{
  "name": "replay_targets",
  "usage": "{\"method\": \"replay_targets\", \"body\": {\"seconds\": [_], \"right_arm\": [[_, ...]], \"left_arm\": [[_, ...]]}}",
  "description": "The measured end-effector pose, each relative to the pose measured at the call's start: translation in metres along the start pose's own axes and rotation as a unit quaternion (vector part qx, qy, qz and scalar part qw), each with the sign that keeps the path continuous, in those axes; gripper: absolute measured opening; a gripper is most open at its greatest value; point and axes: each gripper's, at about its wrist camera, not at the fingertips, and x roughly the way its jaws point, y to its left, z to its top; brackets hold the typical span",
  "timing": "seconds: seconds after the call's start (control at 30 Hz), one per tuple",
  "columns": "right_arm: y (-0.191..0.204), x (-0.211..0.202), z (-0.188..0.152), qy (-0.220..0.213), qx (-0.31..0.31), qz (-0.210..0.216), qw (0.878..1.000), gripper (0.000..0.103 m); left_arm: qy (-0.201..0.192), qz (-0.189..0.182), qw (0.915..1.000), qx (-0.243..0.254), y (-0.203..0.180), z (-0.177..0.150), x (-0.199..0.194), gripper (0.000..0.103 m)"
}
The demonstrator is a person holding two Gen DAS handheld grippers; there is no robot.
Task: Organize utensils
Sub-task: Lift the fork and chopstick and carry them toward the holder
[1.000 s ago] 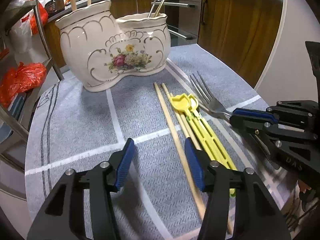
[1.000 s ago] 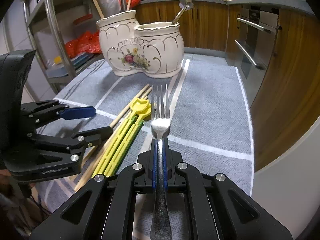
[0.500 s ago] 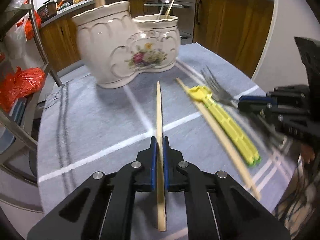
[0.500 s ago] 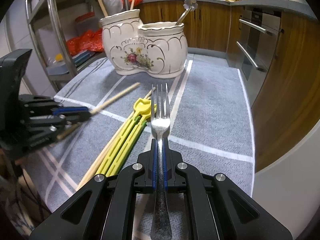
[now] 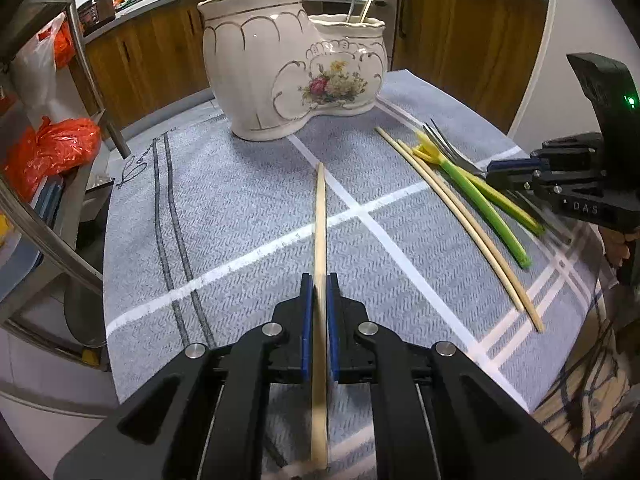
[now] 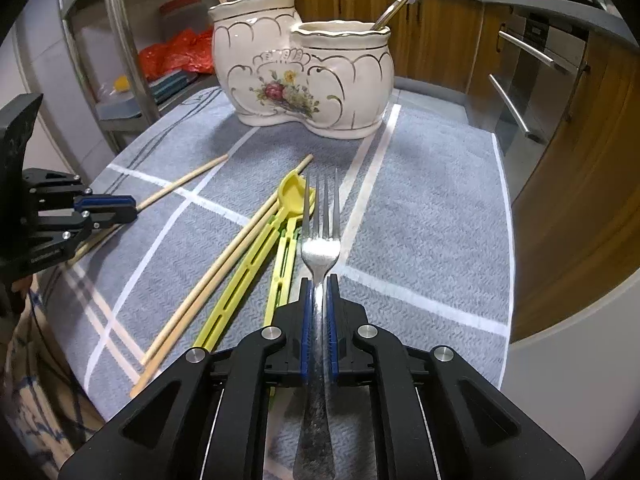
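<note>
Both claws loaded with utensils, the ceramic holder waiting ahead

Nearest, the left claw [image 5: 319, 312] is clamped on a slim, round pale wooden chopstick [image 5: 320, 216], held along the fingers so its tip points at 12 o'clock toward the holder; the right claw [image 6: 319, 312] pinches the flat polished handle of a stainless-steel fork [image 6: 321, 240] the same way, tines forward, probably so each can be dropped in end first. On the grey woven cloth [image 6: 420, 208] covering the counter, at 10 o'clock of the fork, lie two more wooden chopsticks [image 6: 224, 256] side by side and a pair of yellow-green slotted plastic training chopsticks [image 6: 256, 264], not yet sorted. Farthest, at 12 o'clock, stands the glossy cream double-pot ceramic holder with gold trim and a painted rose [image 6: 304, 80], already keeping some utensils upright.
</note>
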Motion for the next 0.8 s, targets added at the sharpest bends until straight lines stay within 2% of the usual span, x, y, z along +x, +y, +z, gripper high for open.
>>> {"method": "replay_targets", "body": {"seconds": [0.37,0.57,0.8], "right_arm": [[0.002,-0.001,0.000,-0.025,0.003,-0.002,1.000,0.006],[0.004,-0.030,0.001,-0.094,0.002,0.002,0.996,0.006],[0.011,-0.062,0.002,-0.173,-0.015,0.000,0.985,0.006]], "left_arm": [[-0.033,-0.003,0.9992,-0.023,0.000,0.009,0.011,0.006],[-0.059,-0.007,0.9981,-0.020,0.003,0.008,0.000,0.006],[-0.127,-0.017,0.9917,-0.014,0.007,0.009,-0.030,0.006]]}}
